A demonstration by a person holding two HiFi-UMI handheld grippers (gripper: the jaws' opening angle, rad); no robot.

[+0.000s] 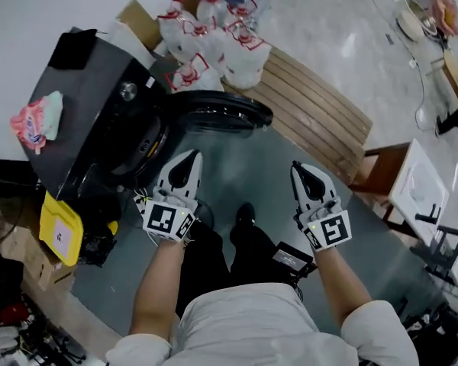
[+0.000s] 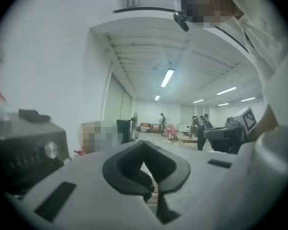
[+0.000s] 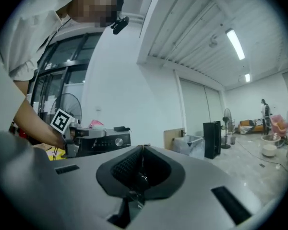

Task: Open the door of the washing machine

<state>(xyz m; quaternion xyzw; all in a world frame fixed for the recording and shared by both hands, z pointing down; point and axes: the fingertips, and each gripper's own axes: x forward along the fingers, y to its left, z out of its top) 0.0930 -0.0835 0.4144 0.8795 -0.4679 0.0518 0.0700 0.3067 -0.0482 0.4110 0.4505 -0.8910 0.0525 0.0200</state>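
The washing machine (image 1: 91, 105) has its round door (image 1: 221, 113) swung wide open from its front. The left gripper (image 1: 189, 160) hangs near that front, fingers together on nothing. The right gripper (image 1: 301, 171), farther from the machine, also has its fingers together and empty.

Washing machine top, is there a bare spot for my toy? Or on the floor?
Yes: the washing machine top is bare between the pink packet and the black thing at its back corner. The grey floor beside the open door and the wooden slats are bare too. Crowded: the bottles.
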